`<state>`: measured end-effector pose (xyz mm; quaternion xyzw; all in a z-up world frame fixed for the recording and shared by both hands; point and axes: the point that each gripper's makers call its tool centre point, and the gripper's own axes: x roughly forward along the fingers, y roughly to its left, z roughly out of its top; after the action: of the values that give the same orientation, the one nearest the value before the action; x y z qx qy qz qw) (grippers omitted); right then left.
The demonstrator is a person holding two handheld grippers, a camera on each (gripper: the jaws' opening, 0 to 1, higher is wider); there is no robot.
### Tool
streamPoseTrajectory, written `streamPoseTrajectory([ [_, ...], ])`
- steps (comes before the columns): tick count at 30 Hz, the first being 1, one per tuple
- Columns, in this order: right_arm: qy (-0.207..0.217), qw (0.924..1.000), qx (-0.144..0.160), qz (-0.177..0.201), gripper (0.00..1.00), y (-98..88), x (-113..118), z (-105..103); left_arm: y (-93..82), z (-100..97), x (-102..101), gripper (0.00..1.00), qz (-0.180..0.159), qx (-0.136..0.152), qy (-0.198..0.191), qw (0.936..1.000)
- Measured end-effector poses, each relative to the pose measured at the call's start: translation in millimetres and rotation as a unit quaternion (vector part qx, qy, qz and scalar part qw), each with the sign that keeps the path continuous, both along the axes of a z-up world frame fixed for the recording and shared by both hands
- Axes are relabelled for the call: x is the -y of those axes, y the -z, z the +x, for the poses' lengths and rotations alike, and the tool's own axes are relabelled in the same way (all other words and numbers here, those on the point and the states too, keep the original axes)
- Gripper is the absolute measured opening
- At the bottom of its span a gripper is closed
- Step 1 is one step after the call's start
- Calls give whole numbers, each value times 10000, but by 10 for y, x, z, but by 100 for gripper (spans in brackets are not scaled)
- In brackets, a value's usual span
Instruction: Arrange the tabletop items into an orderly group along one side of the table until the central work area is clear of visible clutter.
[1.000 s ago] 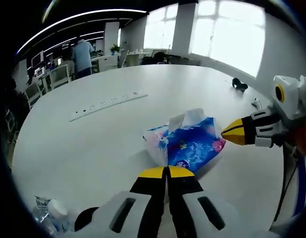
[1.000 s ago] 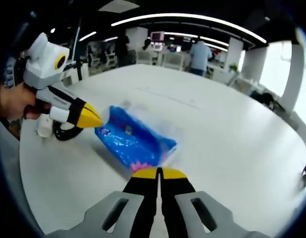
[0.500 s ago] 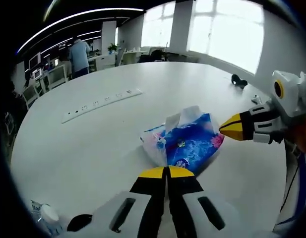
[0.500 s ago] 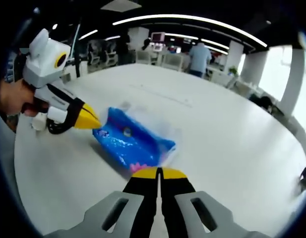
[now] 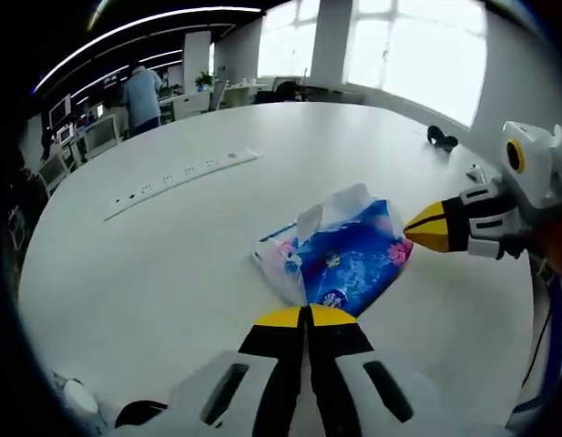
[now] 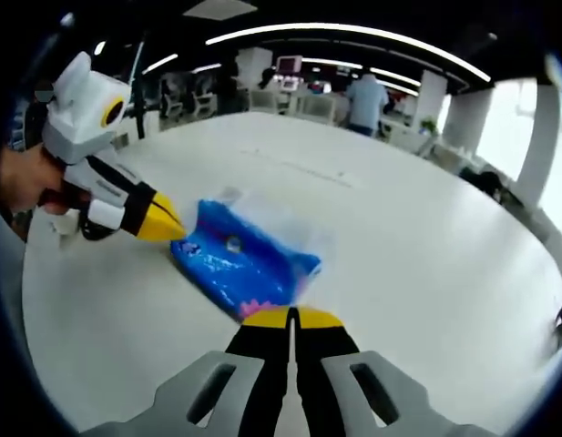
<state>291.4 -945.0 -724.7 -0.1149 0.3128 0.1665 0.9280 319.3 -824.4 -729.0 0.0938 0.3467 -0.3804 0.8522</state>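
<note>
A blue tissue pack with a white tissue sticking out of its top lies on the white table, between both grippers. My left gripper is shut, its yellow tips just short of the pack's near end. My right gripper is shut too, tips close to the pack from the opposite end. Each gripper shows in the other's view: the right one at the pack's right corner, the left one at the pack's left end, held by a hand.
A white power strip lies farther out on the table. A small black object sits near the far right edge. A bottle cap and a dark item show at the near left. Office chairs and a person stand beyond.
Both views have shifted slightly with the hands. The grippers stay shut at either end of the pack, which has kept its place on the table.
</note>
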Motion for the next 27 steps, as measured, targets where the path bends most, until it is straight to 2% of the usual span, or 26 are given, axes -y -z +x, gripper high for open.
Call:
streamPoseTrajectory([
  [14,-8,10000,37,-79,0,1,44,103,34,127,36,0,85,-2,-9,10000],
  [21,68,10000,0,-61,0,23,60,142,31,149,49,2,273,178,204,9993],
  [24,106,9999,60,-100,5,-3,72,159,26,149,44,14,292,196,185,9992],
  [27,213,9997,109,-5,16,-30,78,168,43,148,23,33,363,214,128,9990],
])
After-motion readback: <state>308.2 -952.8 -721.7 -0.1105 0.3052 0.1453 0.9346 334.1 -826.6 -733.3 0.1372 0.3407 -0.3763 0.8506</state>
